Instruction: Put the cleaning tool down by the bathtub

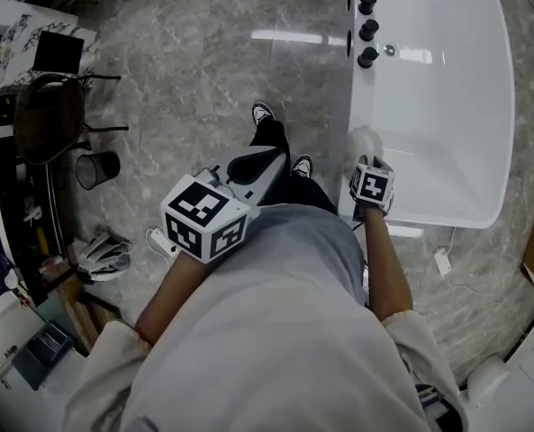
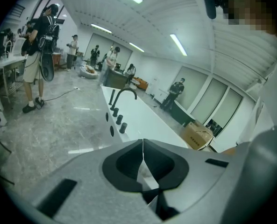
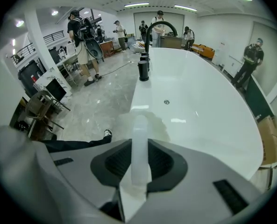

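Right gripper [image 3: 139,169] jaws clamp the pale handle of the cleaning tool [image 3: 140,139], its fluffy head over the white bathtub's [image 3: 208,111] near rim, while the left gripper [image 2: 142,155] jaws sit closed, empty.

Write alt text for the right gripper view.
The right gripper is shut on the translucent handle of a cleaning tool, whose pale head sits at the near rim of a white bathtub. A black faucet stands at the tub's far end; people stand on the grey floor beyond.

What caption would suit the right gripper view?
Right gripper clamps a pale cleaning tool at the edge of a white bathtub.
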The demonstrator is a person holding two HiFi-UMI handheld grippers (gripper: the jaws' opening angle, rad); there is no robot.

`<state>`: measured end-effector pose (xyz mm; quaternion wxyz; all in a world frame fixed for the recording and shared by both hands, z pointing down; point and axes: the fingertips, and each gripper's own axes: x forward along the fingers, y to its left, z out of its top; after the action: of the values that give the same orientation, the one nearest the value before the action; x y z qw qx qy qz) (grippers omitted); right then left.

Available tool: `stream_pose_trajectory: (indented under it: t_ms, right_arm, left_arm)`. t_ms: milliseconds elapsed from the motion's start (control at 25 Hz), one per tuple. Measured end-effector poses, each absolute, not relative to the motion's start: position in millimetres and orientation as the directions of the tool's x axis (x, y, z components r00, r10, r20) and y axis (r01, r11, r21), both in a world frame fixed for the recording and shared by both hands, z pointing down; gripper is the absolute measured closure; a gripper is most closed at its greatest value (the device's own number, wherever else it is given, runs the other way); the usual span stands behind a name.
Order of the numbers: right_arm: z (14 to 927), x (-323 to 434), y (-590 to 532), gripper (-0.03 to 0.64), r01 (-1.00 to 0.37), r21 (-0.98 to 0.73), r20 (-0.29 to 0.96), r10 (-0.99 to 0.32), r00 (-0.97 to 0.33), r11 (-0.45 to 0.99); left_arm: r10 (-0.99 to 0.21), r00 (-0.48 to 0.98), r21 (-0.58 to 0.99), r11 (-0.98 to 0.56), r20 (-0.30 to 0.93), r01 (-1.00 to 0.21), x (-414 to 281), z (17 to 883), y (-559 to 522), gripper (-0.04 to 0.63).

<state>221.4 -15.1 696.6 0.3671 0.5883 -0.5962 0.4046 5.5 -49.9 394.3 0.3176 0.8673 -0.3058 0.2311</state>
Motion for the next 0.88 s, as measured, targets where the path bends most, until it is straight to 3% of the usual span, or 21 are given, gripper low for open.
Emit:
stream_pose_trajectory:
  t_ms: [880]
  right_arm:
    - [697.5,221.1,-4.5,0.506,-0.993,-0.087,0.916,-0.398,-0.047,-0.083]
  left_arm:
    - [-0.392,0.719,0.425,-0.608,0.573,-0.670,3.4,391.7,-46.7,0.586]
